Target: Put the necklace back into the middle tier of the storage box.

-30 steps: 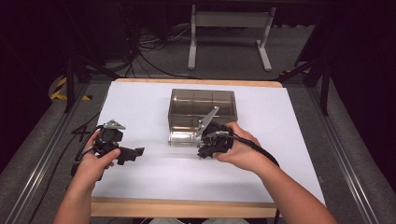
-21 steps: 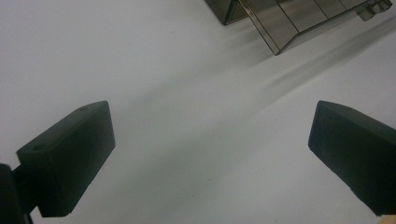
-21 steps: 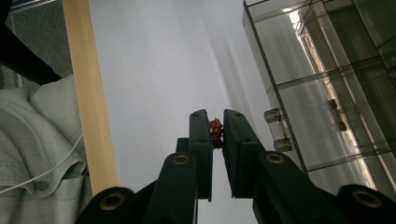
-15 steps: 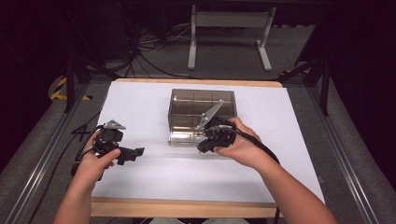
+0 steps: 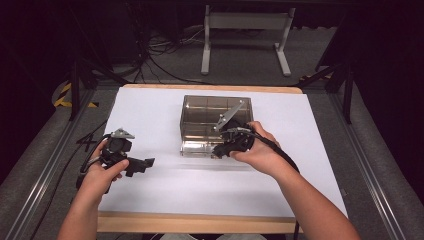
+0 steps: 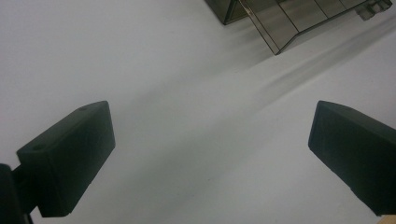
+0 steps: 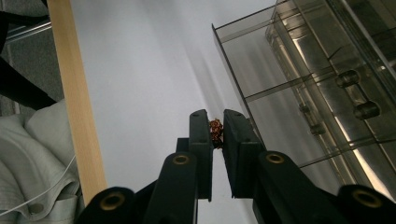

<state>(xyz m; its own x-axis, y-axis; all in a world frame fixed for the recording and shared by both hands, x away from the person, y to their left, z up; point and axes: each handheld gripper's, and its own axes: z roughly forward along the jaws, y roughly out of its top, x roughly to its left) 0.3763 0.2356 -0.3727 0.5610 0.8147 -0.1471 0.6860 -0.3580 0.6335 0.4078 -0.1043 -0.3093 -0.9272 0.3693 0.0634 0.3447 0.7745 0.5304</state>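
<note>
A smoked clear plastic box stands mid-table, with a clear drawer pulled out at its front. My right gripper sits at that drawer's right end. In the right gripper view its jaws are shut on a small reddish-brown piece, just beside the edge of the divided drawer. My left gripper rests low over the white table to the left of the box, open, with nothing between its pads. A corner of the box lies ahead of it.
The white tabletop has a wooden front edge. Grey floor, metal rails and cables surround it. A metal stand is behind the table. Light clothing lies beyond the wooden edge in the right gripper view.
My right gripper has shifted a little farther from me, closer against the box's drawer. The left gripper has stayed put.
</note>
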